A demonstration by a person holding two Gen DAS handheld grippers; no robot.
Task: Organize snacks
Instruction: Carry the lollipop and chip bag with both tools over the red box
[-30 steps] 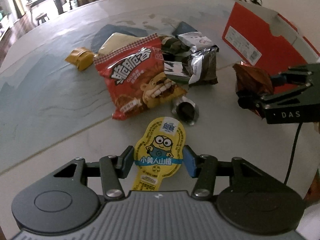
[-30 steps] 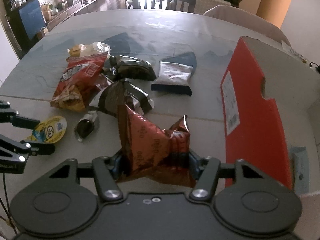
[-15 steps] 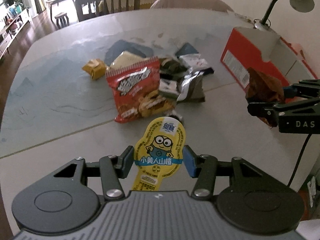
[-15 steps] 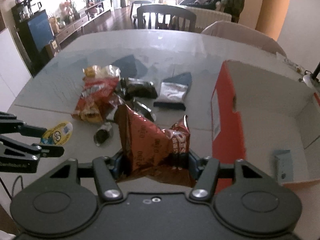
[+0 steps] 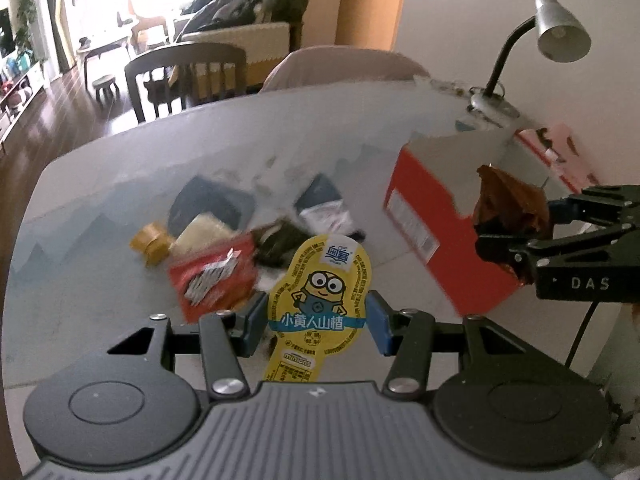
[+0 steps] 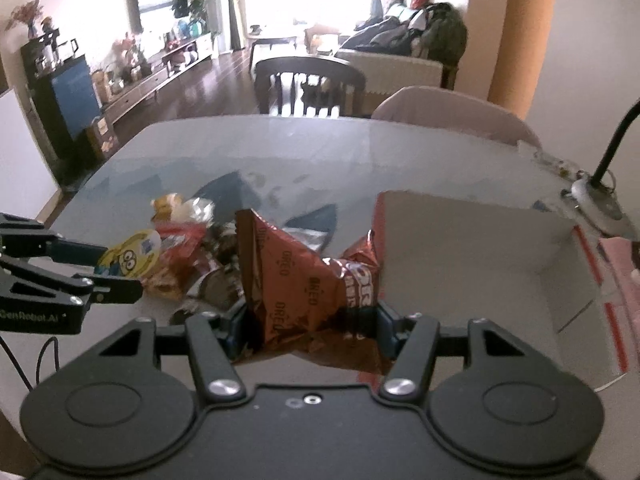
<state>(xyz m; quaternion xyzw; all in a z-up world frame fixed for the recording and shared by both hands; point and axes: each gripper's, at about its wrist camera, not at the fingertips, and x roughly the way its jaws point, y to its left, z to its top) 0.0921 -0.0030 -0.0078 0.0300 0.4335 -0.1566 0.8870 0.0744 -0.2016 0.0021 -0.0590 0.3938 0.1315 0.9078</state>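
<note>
My left gripper (image 5: 316, 326) is shut on a yellow Minions snack pack (image 5: 320, 296) and holds it well above the table. My right gripper (image 6: 308, 330) is shut on a crumpled brown Oreo packet (image 6: 308, 280), held above the table beside the open red box (image 6: 472, 252). In the left wrist view the right gripper (image 5: 500, 232) with the Oreo packet (image 5: 508, 204) hangs in front of the red box (image 5: 424, 232). In the right wrist view the left gripper (image 6: 112, 272) holds the Minions pack (image 6: 130, 256) at the left. A pile of snacks (image 5: 224, 256) lies on the table.
The pile holds a red chip bag (image 5: 212, 276), a yellow packet (image 5: 150, 244), dark and silver packets (image 5: 324, 212). A desk lamp (image 5: 560, 36) stands behind the box. Chairs (image 6: 308, 88) sit at the table's far edge.
Both grippers have risen and tilted up with their snacks still held. The table and pile now look farther below, and the right gripper sits closer to the box opening.
</note>
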